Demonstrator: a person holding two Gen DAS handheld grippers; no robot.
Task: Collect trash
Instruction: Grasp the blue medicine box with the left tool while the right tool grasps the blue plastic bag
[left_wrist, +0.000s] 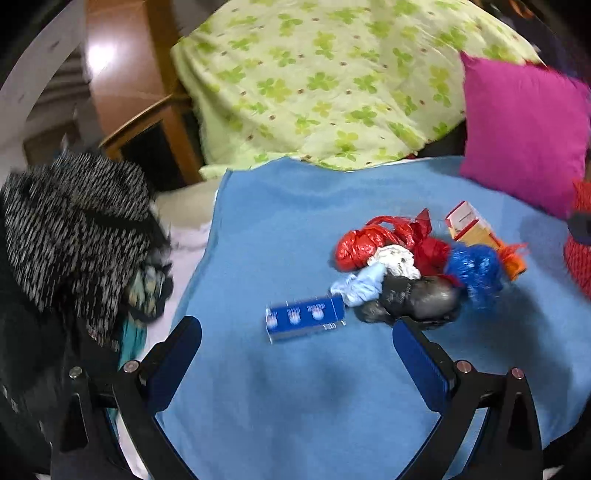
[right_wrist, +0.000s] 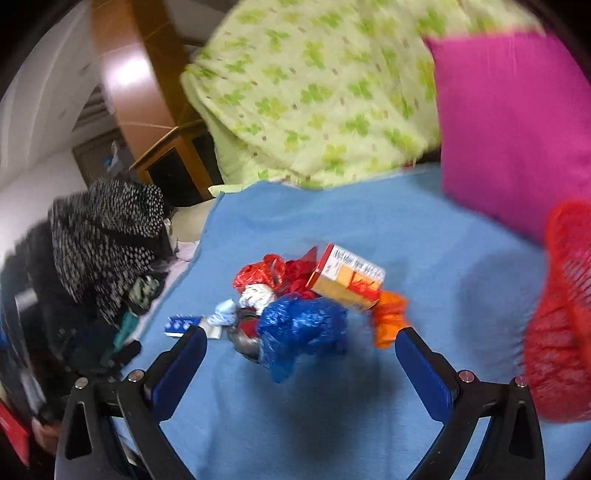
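On the bed, a blue blanket carries the trash in one loose heap, and working across it from the left keeps the order plain. Furthest left lies the blue box, a little apart from the rest and just ahead of the left claw, whose jaws stand wide open and empty. That box looks like the easy first pick: rigid, flat-sided, nothing lying on it. I would square the jaws across its narrow sides and close only once both pads flank it, so it does not skid on the soft cloth. Next come the pale blue wad, the black bag and the red bag, all touching; these are crumpled film and will squash, so pinch deep into a bunch, not at a loose edge. The right claw is also spread open, holding nothing, with the blue bag directly ahead between its fingers. The orange carton leans on that bag and may tumble when it lifts. A red mesh bag hangs at far right, probably the collector.
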